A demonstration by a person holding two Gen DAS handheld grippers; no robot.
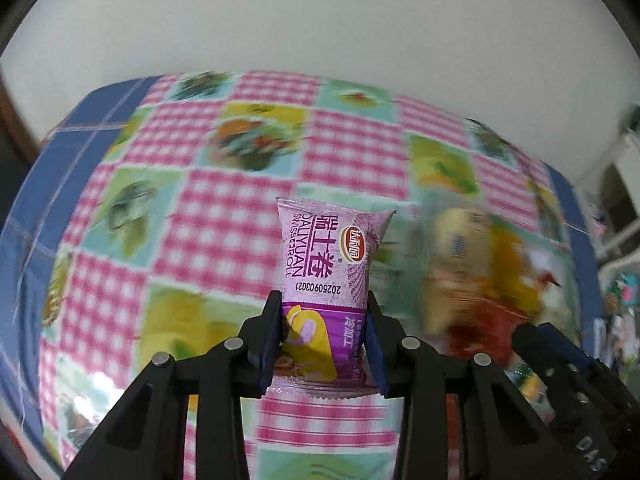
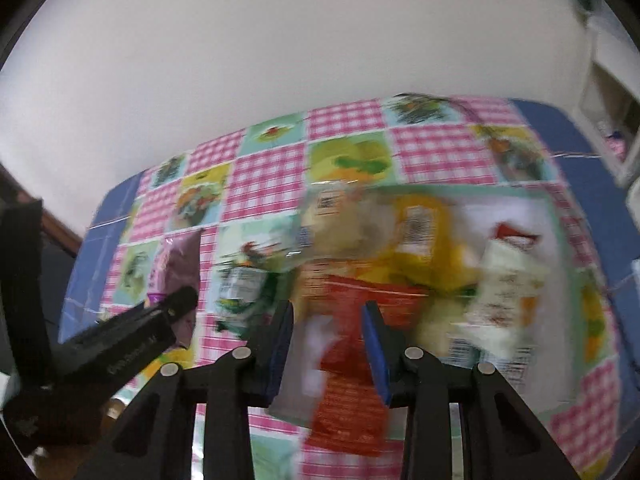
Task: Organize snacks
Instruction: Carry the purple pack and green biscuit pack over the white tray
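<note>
My left gripper is clamped on a purple Swiss roll packet, its blue pads pressing both sides; the packet stands up past my fingertips, above a tablecloth checked in pink with fruit pictures. To that gripper's right lies a blurred snack pile, and beyond it my other gripper's black arm enters. My right gripper is closed at its narrowest; a red packet sits between its pads, though blur hides whether they grip it. Ahead and to its right, the pile spreads in yellow, white and green wrappers. My left gripper shows at its left.
</note>
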